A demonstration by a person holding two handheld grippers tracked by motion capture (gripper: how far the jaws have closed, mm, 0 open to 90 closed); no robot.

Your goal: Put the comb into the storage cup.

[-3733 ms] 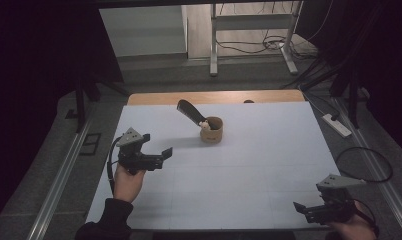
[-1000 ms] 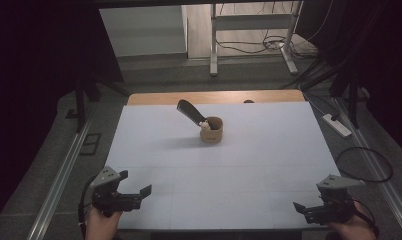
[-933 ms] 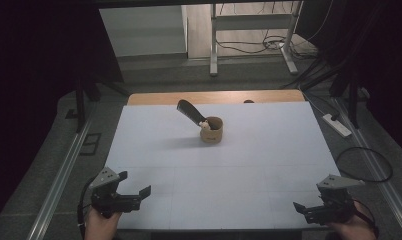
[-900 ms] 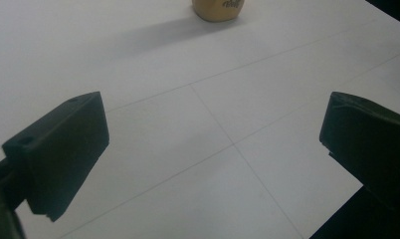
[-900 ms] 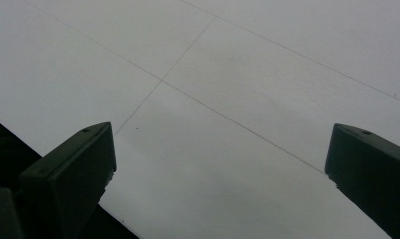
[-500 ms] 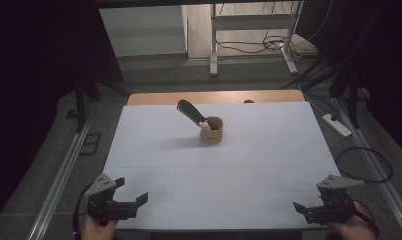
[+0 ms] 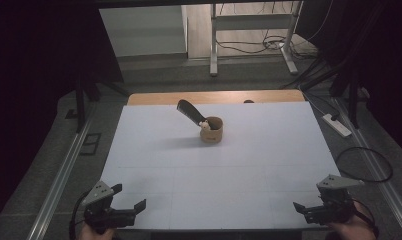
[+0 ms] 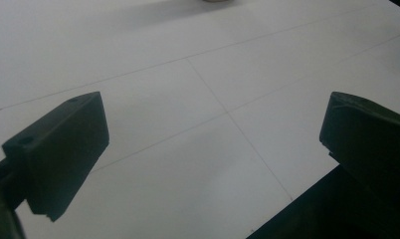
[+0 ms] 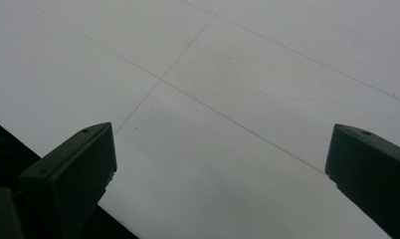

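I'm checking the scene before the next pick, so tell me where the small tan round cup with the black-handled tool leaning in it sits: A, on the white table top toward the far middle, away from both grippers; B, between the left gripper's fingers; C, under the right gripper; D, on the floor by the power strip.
A: the high view shows the small tan round cup with its black-handled tool on the white table top, far from the open left gripper and right gripper.

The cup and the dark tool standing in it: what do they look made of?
Cup: tan and matte, probably wood, cork or cardboard; too small to tell. Tool: black with a slight sheen, likely plastic or rubber. A pale piece sits at the cup's rim, material unclear.
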